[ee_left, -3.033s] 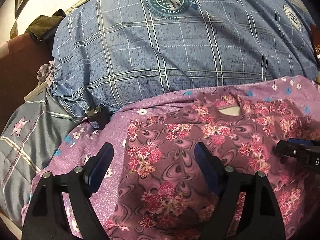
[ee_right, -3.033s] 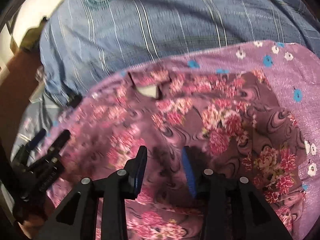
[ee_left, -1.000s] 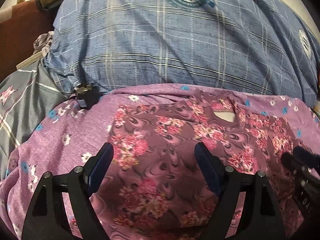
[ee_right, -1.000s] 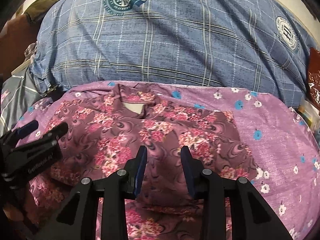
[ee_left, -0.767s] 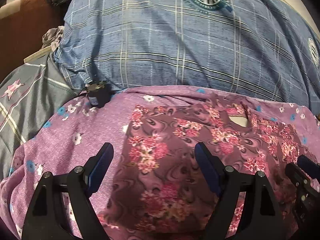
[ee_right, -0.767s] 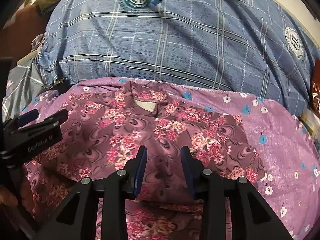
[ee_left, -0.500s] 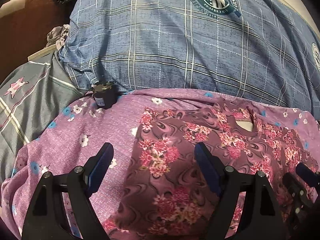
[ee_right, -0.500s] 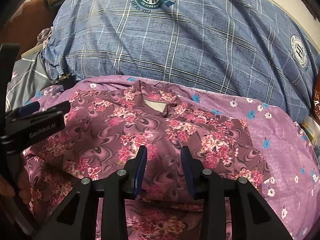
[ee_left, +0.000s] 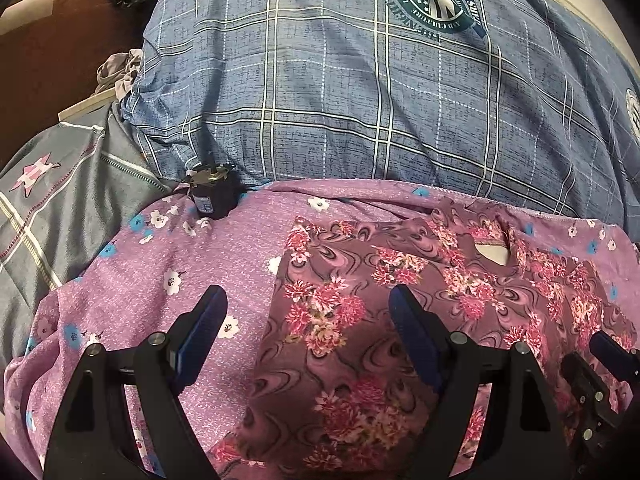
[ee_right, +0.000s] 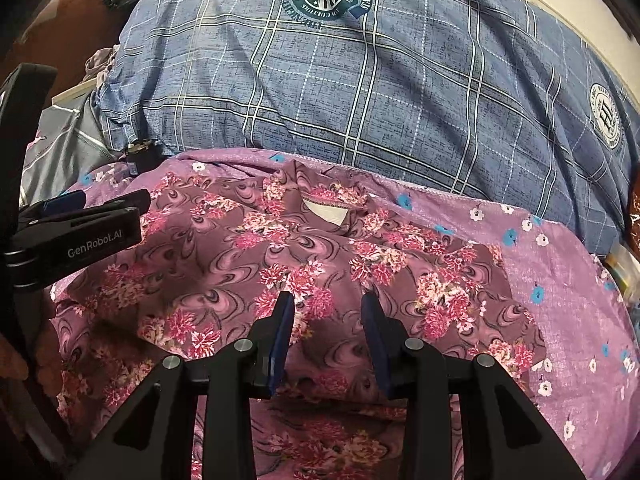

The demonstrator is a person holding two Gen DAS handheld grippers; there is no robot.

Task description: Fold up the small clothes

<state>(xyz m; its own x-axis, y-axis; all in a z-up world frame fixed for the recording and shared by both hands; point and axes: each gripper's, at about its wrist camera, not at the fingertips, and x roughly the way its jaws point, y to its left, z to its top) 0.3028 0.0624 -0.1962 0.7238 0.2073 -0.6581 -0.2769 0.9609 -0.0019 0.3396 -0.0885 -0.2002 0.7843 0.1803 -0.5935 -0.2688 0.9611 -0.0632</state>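
Floral maroon garment (ee_right: 320, 256) spread flat on purple flowered sheet (ee_left: 168, 264), just below blue plaid pillow (ee_left: 360, 100). Left gripper (ee_left: 308, 320) fingers wide apart, holding nothing. Right gripper (ee_right: 328, 320) fingers partly apart, empty, above garment's middle.

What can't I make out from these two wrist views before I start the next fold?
- Near hem of the floral garment: both views, hidden behind gripper frames and cut off by the bottom edge.
- Right gripper: whether its pads touch the cloth, unclear; jaws are narrowly apart.
- Left gripper: wide open; contact with the purple sheet unclear.
- Small black object: left view, too small to identify.
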